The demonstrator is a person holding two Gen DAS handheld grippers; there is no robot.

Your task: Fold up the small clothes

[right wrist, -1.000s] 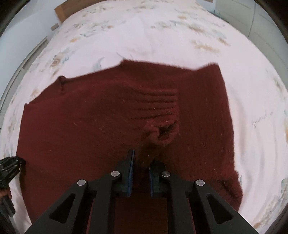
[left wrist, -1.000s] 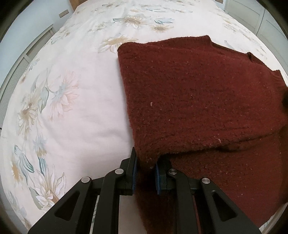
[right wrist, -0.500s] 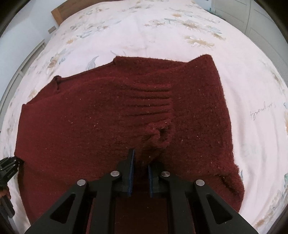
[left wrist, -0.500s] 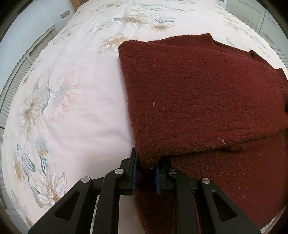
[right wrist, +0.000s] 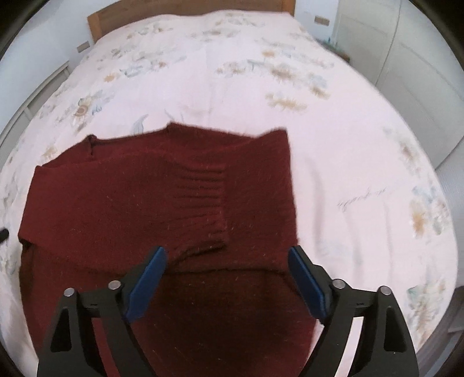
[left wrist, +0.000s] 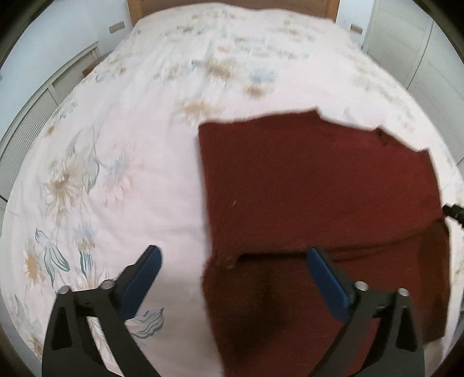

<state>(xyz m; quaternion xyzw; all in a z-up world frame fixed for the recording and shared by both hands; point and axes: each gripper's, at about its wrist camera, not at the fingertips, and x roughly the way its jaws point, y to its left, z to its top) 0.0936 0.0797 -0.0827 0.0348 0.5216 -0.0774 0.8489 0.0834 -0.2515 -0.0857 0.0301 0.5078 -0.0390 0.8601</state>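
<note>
L gripper point(left wrist: 232, 262) & R gripper point(right wrist: 227, 261): jaws spread wide, gripping nothing, both above near edge of sweater point(right wrist: 150, 203). Dark red sweater folded flat on bed point(right wrist: 348, 162) w/ floral cover; headboard point(right wrist: 185, 7) at far end.

I see a bed point(left wrist: 150, 162) filling most of both views, spread with a pale bedsheet point(right wrist: 342, 162) printed with faded daisy-like flowers and grey-green leaves. A wooden headboard point(right wrist: 98, 23) runs along the far edge at twelve o'clock. At ten o'clock in the left view I make out a white slatted radiator cover point(left wrist: 37, 116) along the wall. White wardrobe doors point(right wrist: 411, 75) stand at two o'clock. A wall socket point(left wrist: 117, 26) sits beside the headboard.
</note>
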